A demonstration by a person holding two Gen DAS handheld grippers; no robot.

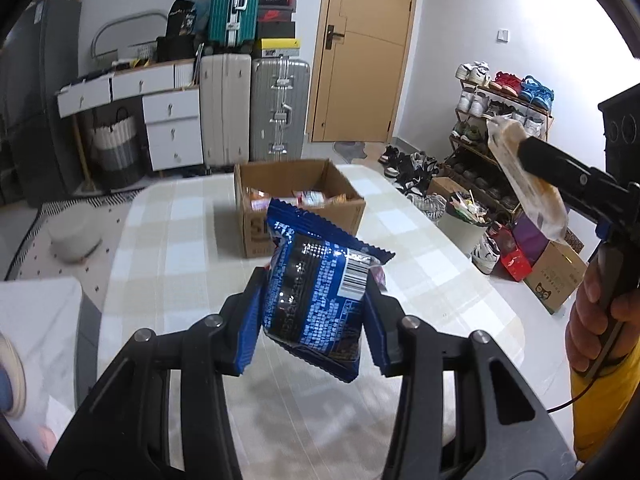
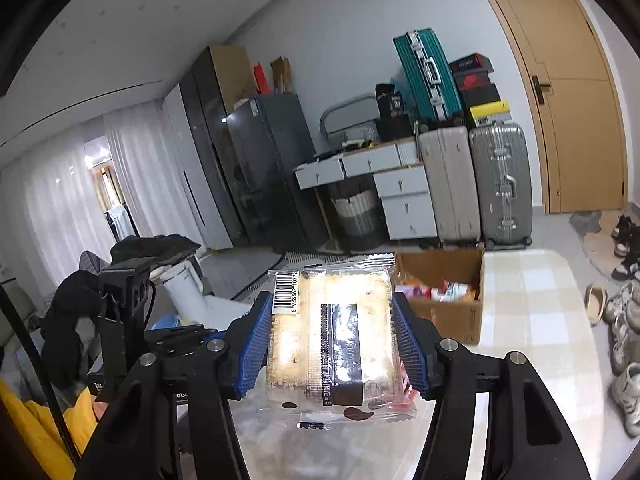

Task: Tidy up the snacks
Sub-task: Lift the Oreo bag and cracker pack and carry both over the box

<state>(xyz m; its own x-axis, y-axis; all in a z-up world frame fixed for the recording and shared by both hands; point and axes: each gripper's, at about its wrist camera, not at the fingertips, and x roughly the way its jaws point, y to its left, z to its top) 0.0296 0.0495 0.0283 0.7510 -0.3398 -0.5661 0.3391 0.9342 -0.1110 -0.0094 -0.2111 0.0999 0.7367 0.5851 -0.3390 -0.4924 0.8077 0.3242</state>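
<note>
Snack packets lifted above the checked table, one in each gripper

Left gripper [image 1: 316, 316] pinches a blue snack packet [image 1: 320, 296] between its blue pads, held over the near part of the table [image 1: 440, 288]; right gripper [image 2: 332, 340] clamps a clear-wrapped biscuit pack [image 2: 332, 336] by its two sides, barcode at its far left corner. Farther across the table stands an open cardboard box [image 1: 344, 216] with other wrapped snacks inside, suitcases [image 1: 280, 108] behind it by the wall

A barcode numbered "6 928362 10772" is seen on the clear plastic-wrapped cake packet [image 2: 332, 340]; "S" is printed on the brown cardboard box [image 1: 256, 227].
</note>
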